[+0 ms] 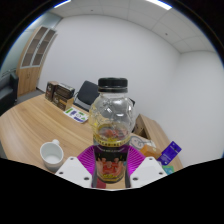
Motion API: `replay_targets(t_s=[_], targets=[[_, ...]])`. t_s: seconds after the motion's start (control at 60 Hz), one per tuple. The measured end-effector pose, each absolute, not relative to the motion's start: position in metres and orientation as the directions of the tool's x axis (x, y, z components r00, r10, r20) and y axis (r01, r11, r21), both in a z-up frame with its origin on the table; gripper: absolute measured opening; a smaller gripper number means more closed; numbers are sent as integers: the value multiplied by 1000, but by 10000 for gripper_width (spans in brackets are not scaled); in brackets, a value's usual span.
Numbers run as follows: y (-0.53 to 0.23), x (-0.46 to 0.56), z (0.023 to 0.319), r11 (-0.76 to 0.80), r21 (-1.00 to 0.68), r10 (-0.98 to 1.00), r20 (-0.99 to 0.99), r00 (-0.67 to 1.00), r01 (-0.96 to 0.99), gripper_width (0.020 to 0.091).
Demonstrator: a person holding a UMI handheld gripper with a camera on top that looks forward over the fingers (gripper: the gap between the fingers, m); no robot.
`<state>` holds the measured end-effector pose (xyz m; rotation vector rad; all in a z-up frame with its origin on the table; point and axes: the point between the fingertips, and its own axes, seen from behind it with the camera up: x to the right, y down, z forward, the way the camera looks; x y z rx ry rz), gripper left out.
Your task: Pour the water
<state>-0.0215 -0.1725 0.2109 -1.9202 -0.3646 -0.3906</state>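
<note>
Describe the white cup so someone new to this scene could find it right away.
On the long wooden table, look beside the clear glass jar with a black lid held between the gripper's fingers. The small white ceramic cup stands apart there, open-topped, the only plain white vessel.

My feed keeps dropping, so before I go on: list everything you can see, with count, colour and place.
bottle: one, clear with black cap and yellowish label, held between the tongs' fingers
cup: one, white, on the table beside the bottle
table: one, light wood, under cup and bottle
boxes: a few, dark brown, at the table's far end
packet: one, purple, on the table on the bottle's other side
cabinet: one, wooden, by the far wall
tongs: one pair, pink pads, shut on the bottle's base
</note>
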Motion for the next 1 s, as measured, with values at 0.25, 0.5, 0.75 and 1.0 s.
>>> replay_targets(t_s=[0.25, 0.5, 0.75, 1.0], targets=[[-153, -5, 127, -385, -908, 158, 113, 981, 166, 372], [-157, 11, 63, -396, -916, 162, 5, 987, 69, 413], [-174, 6, 44, -497, -867, 164, -40, 986, 48, 838], [-241, 12, 100, -530, -846, 70, 19, 997, 53, 857]])
